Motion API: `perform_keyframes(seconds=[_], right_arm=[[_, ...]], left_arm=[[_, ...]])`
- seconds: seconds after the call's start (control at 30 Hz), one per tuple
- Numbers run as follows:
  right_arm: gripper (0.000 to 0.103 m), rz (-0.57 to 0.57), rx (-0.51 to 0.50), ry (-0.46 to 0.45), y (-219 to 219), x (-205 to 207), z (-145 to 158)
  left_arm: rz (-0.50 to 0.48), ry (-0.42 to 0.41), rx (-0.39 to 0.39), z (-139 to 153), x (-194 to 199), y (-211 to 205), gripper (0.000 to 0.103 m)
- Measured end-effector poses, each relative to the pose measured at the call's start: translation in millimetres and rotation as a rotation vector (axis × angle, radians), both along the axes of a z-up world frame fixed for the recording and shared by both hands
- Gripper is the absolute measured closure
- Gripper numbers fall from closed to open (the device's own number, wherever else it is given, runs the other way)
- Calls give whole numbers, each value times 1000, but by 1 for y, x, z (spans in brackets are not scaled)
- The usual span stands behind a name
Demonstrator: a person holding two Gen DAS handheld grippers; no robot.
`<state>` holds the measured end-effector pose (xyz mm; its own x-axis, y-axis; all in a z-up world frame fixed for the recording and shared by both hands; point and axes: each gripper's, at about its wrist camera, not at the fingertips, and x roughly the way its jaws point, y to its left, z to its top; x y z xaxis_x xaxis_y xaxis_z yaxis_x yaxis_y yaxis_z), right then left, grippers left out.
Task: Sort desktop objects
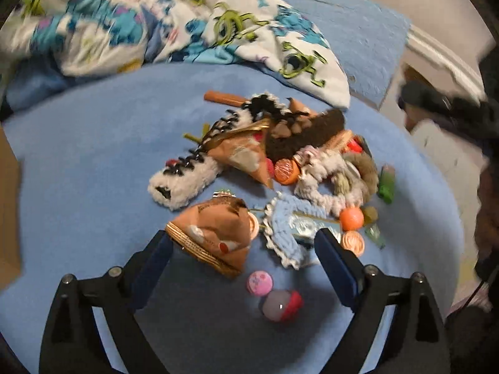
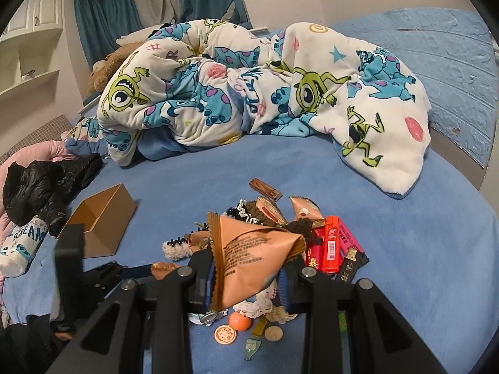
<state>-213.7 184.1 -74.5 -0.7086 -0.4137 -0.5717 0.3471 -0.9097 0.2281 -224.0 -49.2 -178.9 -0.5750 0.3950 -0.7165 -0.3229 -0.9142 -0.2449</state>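
Clamped in our right gripper, one snack packet needs boxing; left gripper, fingers apart, straddles another packet.

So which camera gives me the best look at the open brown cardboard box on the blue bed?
The right wrist view: the open brown cardboard box shows whole, with its opening and inside walls, left of the pile on the blue bed. The left wrist view catches only a blurred brown edge at its far left border.
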Motion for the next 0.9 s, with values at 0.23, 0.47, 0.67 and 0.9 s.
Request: perform_keyframes(seconds=[0.23, 0.47, 0.67, 0.9], right_arm=[[72, -13, -1, -7, 4, -1, -2], [72, -16, 3, 4, 5, 1, 1], [72, 10, 9, 9, -7, 5, 4], [72, 192, 7, 47, -75, 14, 22]], left_arm=[[54, -42, 79, -11, -14, -18, 57], [66, -18, 122, -7, -6, -28, 72], [77, 36, 135, 12, 2, -39, 72], [236, 180, 77, 77, 48, -102, 72]])
